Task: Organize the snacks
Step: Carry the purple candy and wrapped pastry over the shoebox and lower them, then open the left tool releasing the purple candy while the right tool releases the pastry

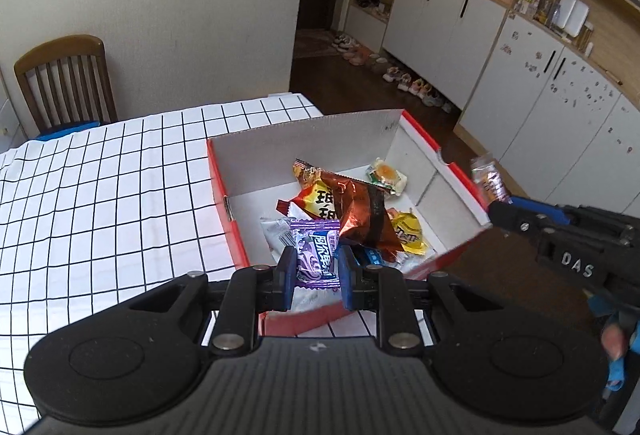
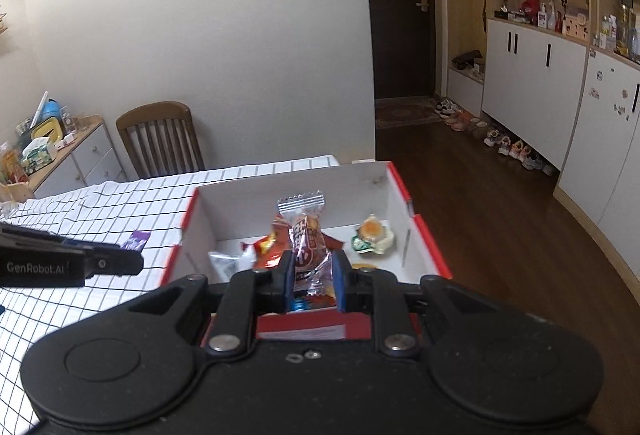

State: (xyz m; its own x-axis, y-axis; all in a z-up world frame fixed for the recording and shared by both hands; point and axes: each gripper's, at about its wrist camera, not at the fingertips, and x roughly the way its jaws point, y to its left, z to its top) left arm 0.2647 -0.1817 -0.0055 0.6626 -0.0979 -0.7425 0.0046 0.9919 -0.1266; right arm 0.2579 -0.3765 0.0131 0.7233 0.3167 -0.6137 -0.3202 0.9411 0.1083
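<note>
A red cardboard box (image 1: 224, 191) with a white inside stands on the checked tablecloth; it also shows in the right wrist view (image 2: 428, 239). It holds several snack packets, among them a brown foil bag (image 1: 360, 211), a yellow packet (image 1: 410, 231) and a small cake packet (image 1: 386, 175). My left gripper (image 1: 316, 267) is shut on a purple candy packet (image 1: 316, 255) above the box's near edge. My right gripper (image 2: 310, 271) is shut on a brown-and-clear snack packet (image 2: 306, 235) above the box's near side; in the left wrist view it (image 1: 500, 203) sits by the box's right wall.
A wooden chair (image 1: 66, 79) stands at the table's far side. The table edge drops to a dark wood floor on the right, with white cabinets (image 1: 440, 23) and shoes along them. A low sideboard with clutter (image 2: 60, 151) stands at the left.
</note>
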